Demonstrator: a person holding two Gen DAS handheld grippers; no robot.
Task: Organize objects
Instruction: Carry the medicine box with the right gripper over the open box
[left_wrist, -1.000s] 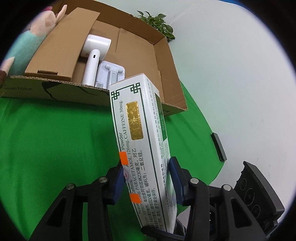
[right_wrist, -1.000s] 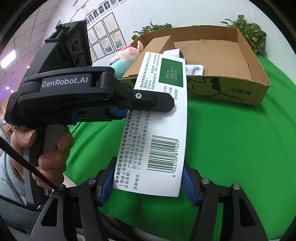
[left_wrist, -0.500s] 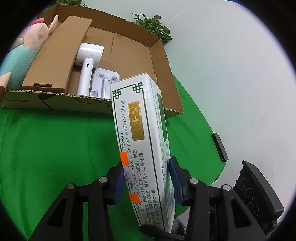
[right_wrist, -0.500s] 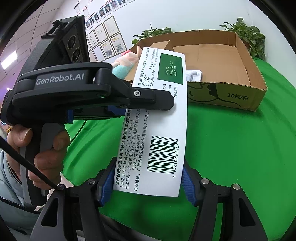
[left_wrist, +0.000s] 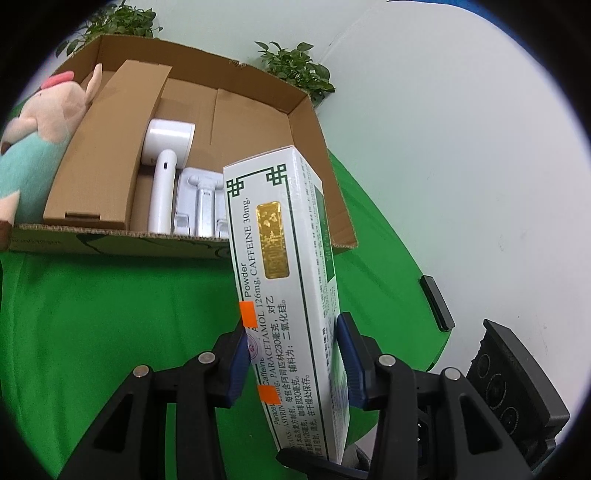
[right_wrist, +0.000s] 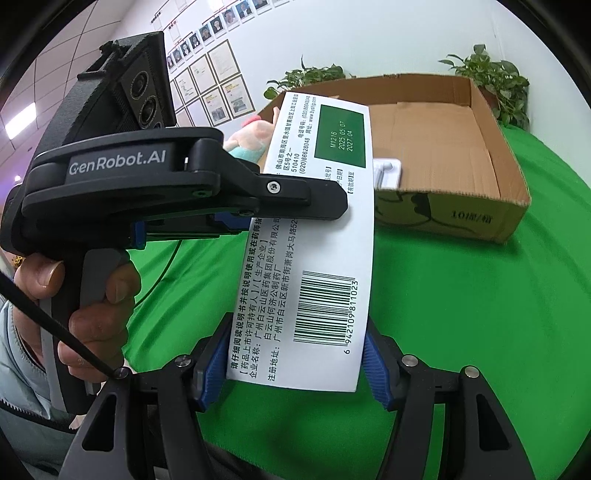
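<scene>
Right now the medicine box hangs above the green surface, clamped between the left gripper near its middle and the right gripper at its barcode end. Beyond it, the cardboard box contains a white hair dryer and plastic tray.

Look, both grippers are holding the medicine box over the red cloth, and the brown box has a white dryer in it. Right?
Almost. The cloth is green, not red, as both wrist views show. Both the left gripper and right gripper hold the medicine box, and the white dryer lies in the brown box.
</scene>
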